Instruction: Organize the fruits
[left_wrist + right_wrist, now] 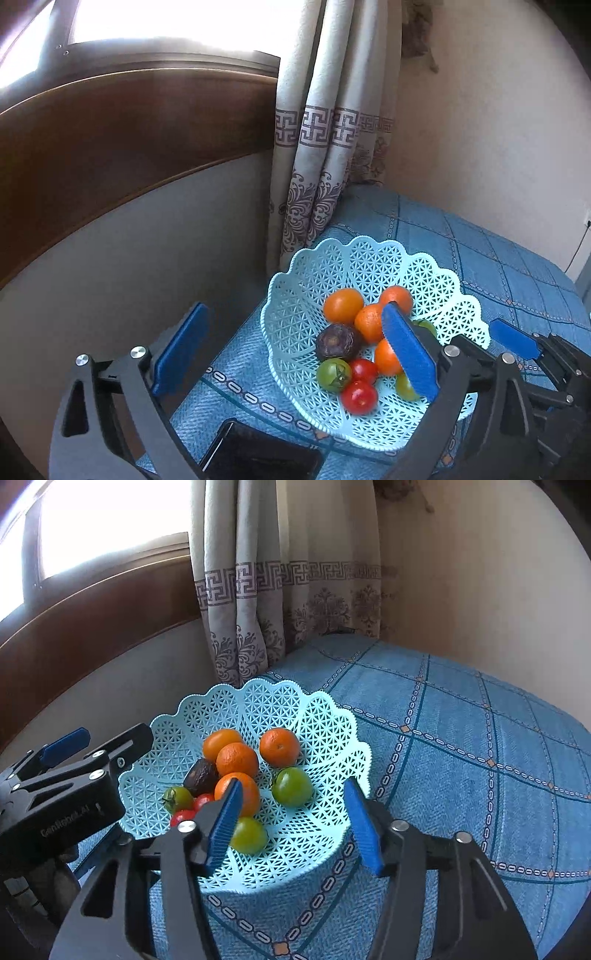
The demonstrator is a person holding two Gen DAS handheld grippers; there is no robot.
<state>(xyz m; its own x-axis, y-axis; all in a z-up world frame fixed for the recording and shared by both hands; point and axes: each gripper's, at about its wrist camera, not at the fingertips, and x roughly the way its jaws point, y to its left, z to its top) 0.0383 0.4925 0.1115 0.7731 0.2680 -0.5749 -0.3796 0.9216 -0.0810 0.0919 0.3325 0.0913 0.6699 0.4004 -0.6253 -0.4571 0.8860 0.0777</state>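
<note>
A light-blue lattice basket (295, 266) (192, 709) sits on the blue-clothed table. It holds several oranges (279, 746), a dark wrinkled fruit (338, 341) (200, 774), green tomatoes (291, 786) and red tomatoes (359, 397). My left gripper (295, 350) is open above the basket's near-left side, its right pad over the fruit and nothing between its fingers. My right gripper (294, 825) is open over the basket's near side, straddling a green tomato (248, 835) from above without touching it. Each gripper shows at the edge of the other's view.
A black phone (258, 454) lies at the table's near edge by the basket. A patterned curtain (258, 590) hangs behind, with a wooden sill (129, 129) and wall to the left. Blue tablecloth (480, 757) stretches to the right.
</note>
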